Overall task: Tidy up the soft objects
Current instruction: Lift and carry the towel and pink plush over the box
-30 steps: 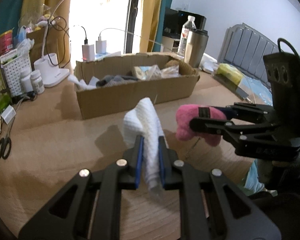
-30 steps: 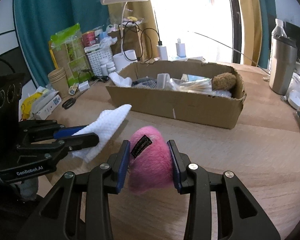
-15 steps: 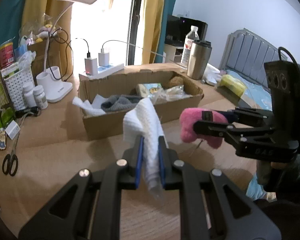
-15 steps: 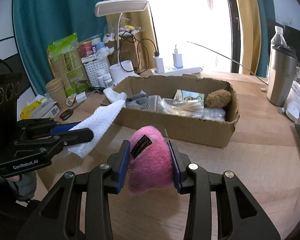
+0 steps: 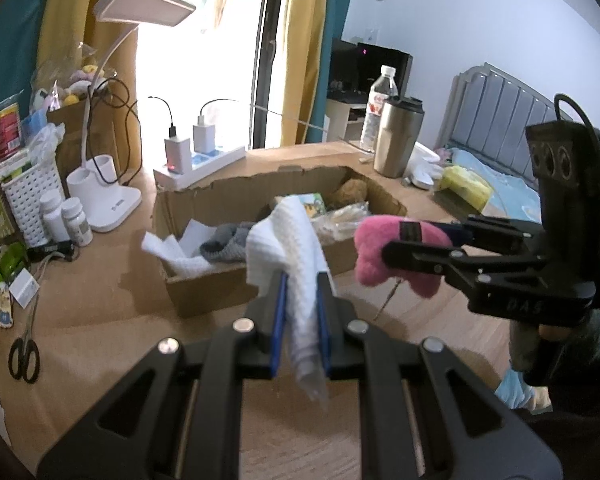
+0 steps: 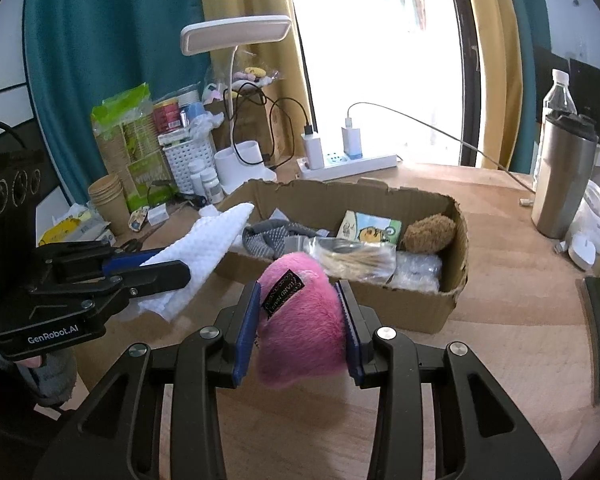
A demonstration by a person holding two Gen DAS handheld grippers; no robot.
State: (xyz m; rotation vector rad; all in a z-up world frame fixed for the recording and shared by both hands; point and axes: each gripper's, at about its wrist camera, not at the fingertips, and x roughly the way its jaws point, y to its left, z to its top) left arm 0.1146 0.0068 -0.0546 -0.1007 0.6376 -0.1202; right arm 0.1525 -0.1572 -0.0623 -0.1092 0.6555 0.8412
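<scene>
Item: we held a white cloth (image 5: 296, 240) clenched in left gripper (image 5: 300, 322), pink plush (image 6: 300, 316) clenched in right gripper (image 6: 300, 320); cardboard box (image 6: 456, 280) lay just beyond both, long axis left-right.

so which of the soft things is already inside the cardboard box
The grey knitted cloth and the brown fuzzy plush lie in the cardboard box. The white waffle cloth and pink plush toy are held in claws.
</scene>
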